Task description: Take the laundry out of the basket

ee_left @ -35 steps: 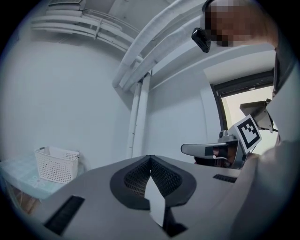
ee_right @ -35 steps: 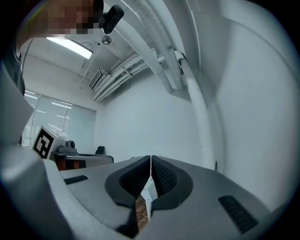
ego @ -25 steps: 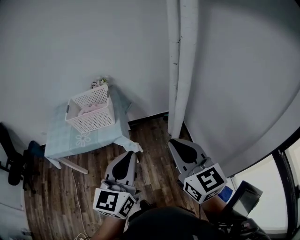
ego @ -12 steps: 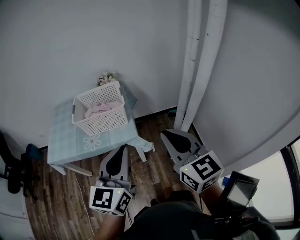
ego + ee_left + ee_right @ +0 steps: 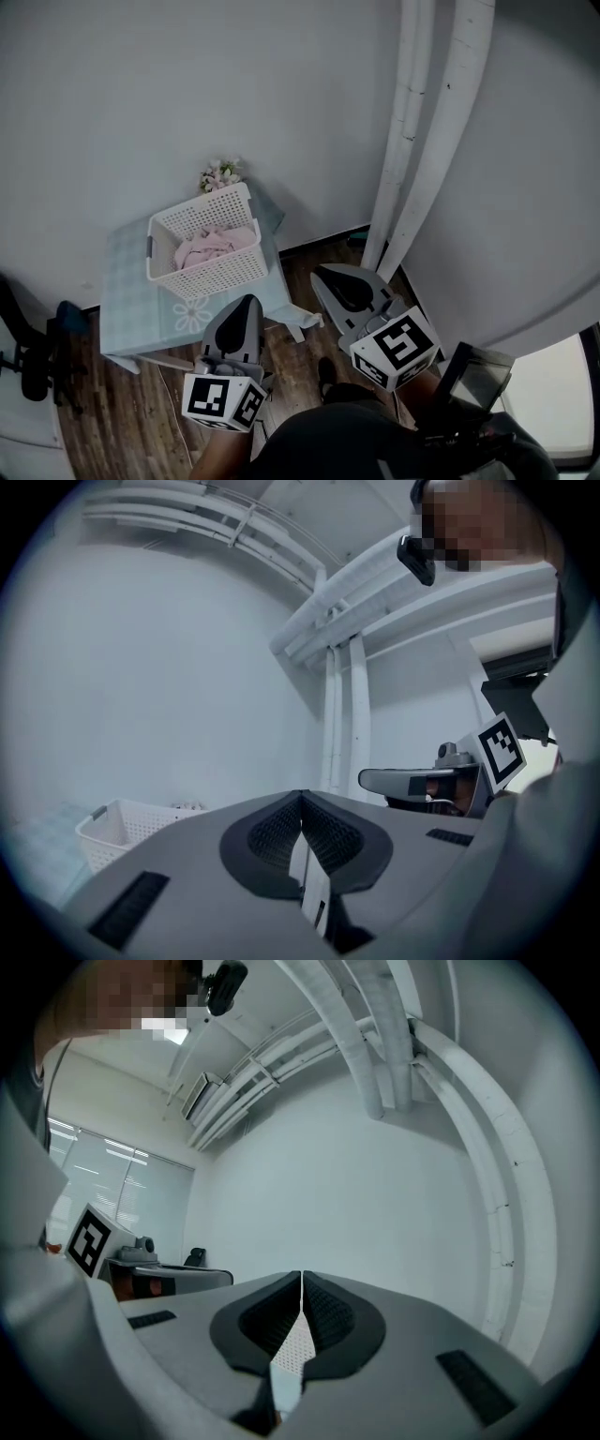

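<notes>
Presently I am holding my left gripper (image 5: 249,306) and right gripper (image 5: 324,277) empty, jaws pressed together, on the near side of the pale-blue-clothed small table (image 5: 127,302) whose white perforated plastic basket (image 5: 223,274) is cradling crumpled pink laundry (image 5: 216,246) at far left, so I am planning to part them above its rim.

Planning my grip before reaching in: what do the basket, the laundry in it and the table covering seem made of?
Basket: likely rigid white plastic, matte, judging by its moulded lattice of holes. Laundry: soft pink fabric, crumpled in folds; weave too small to tell. Table covering: probably pale green cloth, draping over the edge.
</notes>
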